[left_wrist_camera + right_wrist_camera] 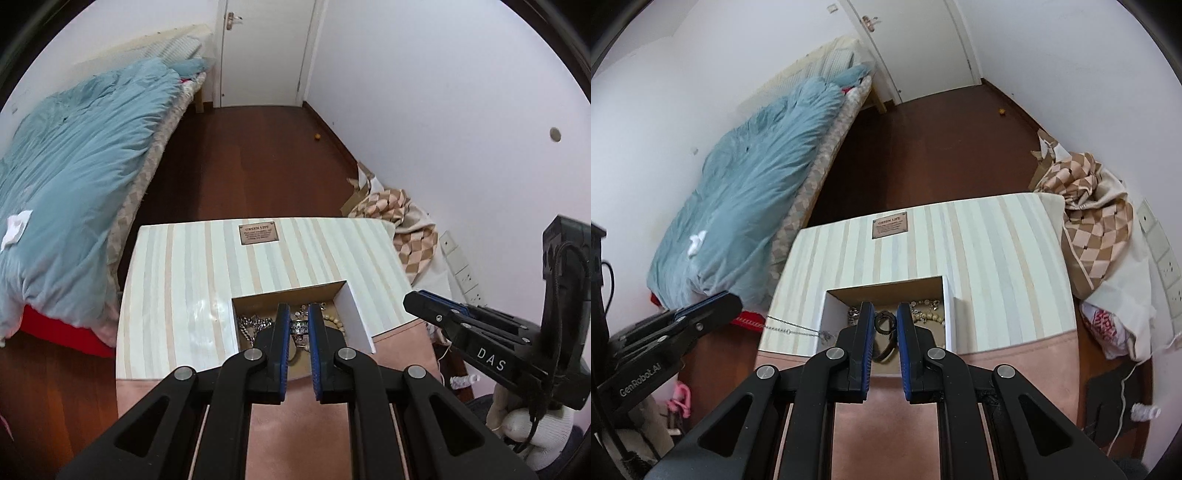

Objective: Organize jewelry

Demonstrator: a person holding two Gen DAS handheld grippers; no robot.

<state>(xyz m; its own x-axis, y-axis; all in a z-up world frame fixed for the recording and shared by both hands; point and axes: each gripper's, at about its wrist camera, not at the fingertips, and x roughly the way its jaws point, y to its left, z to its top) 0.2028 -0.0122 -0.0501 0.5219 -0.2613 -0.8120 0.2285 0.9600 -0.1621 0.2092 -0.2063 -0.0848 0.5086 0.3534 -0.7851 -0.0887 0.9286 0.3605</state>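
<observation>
A small open cardboard box (354, 306) of jewelry sits on a striped table (192, 280); it also shows in the right wrist view (945, 314). Inside lie silver chains (251, 325), a bead bracelet (332, 319) and other pieces. My left gripper (299, 326) is shut on a silver ring (299, 328) above the box. My right gripper (885, 323) is shut on a dark ring (884, 322) above the box. A thin chain (792, 329) lies on the table left of the box. Each gripper shows at the edge of the other's view.
A bed with a blue duvet (74, 177) stands to the left. A checkered cloth (399, 214) is heaped at the right by the wall. A pink mat (295, 424) covers the table's near part. A brass plaque (258, 233) sits at the table's far edge.
</observation>
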